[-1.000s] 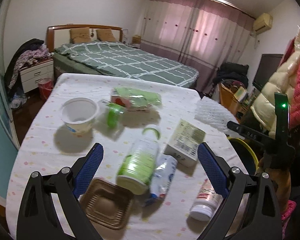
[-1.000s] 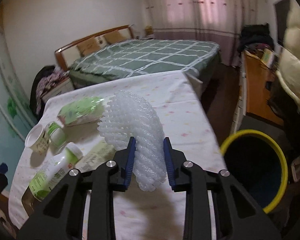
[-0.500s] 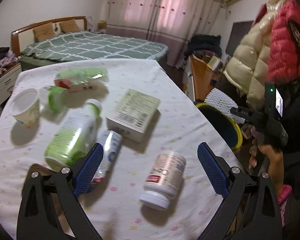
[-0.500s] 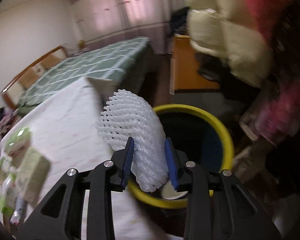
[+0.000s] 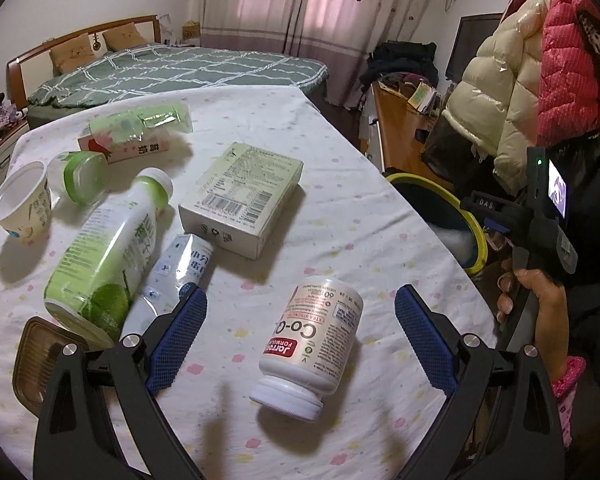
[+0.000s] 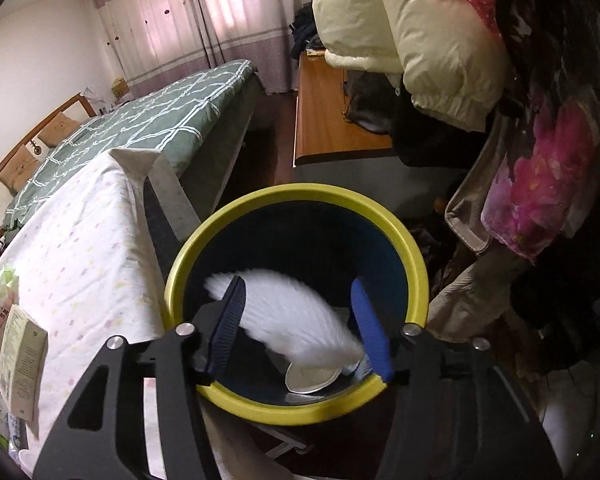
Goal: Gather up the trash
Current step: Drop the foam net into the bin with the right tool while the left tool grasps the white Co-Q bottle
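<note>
My right gripper is open over the yellow-rimmed trash bin. The white foam net is blurred, loose between the open jaws, inside the bin above a white lid. My left gripper is open and empty above the table, with a white supplement bottle lying between its jaws. Ahead lie a green drink bottle, a blue-white pouch, a pale green box, a paper cup, a green-lidded jar and a green wrapper pack. The bin also shows in the left wrist view.
The table has a white dotted cloth. A brown plastic tray sits at its near left edge. A bed stands behind, a wooden desk and hanging jackets to the right of the bin.
My right gripper moved from the table to over the bin, opened and let go of the foam net. My left gripper swung right, toward the supplement bottle.
</note>
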Tool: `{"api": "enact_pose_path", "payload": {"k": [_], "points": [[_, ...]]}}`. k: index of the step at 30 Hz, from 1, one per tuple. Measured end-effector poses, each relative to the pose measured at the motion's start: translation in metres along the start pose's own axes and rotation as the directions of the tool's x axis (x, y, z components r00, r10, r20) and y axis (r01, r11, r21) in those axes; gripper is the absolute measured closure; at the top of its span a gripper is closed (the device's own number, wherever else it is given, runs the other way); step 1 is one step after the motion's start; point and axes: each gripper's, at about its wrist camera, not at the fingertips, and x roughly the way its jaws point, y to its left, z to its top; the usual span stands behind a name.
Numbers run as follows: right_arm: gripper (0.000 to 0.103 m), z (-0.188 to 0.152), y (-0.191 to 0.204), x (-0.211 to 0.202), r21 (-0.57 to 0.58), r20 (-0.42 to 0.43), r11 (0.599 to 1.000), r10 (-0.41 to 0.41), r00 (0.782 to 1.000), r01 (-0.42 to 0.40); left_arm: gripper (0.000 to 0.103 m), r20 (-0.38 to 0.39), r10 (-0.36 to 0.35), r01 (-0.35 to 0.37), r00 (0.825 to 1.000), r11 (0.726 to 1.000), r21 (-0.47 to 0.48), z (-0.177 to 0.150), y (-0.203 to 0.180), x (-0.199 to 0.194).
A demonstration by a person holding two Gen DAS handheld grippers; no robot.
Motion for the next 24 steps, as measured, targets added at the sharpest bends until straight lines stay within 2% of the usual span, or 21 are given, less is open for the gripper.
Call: {"api": "enact_pose_path", "payload": {"k": [9,13,17,20,22,24], "points": [[0.047,0.003,0.005,0.003,-0.018,-0.001,1.000,0.002,1.000,-0.002,0.010,-0.054,0.009,-0.007,0.998,1.000,0.025,-0.008,0.002,0.017],[0.047,0.003,0.006,0.004,-0.020,-0.002,1.000,0.006,1.000,-0.006,0.021,-0.093,0.008,-0.003,0.996,0.999,0.051,-0.014,0.000,0.028],[0.047,0.002,0.006,0.004,-0.018,-0.009,1.000,0.016,1.000,-0.017,0.028,-0.130,0.004,0.007,0.992,0.997,0.082,-0.019,-0.002,0.036],[0.047,0.002,0.005,0.005,-0.013,-0.009,1.000,0.024,1.000,-0.024,0.038,-0.132,-0.002,0.014,0.991,0.995,0.097,-0.020,-0.004,0.037],[0.047,0.002,0.004,0.004,-0.011,-0.007,0.999,0.030,1.000,-0.030,0.050,-0.132,-0.020,0.032,0.991,0.995,0.093,-0.020,-0.004,0.037],[0.047,0.002,0.004,0.003,-0.009,-0.003,0.999,0.035,0.999,-0.035,0.051,-0.133,-0.032,0.044,0.991,0.995,0.084,-0.019,-0.003,0.037]]}}
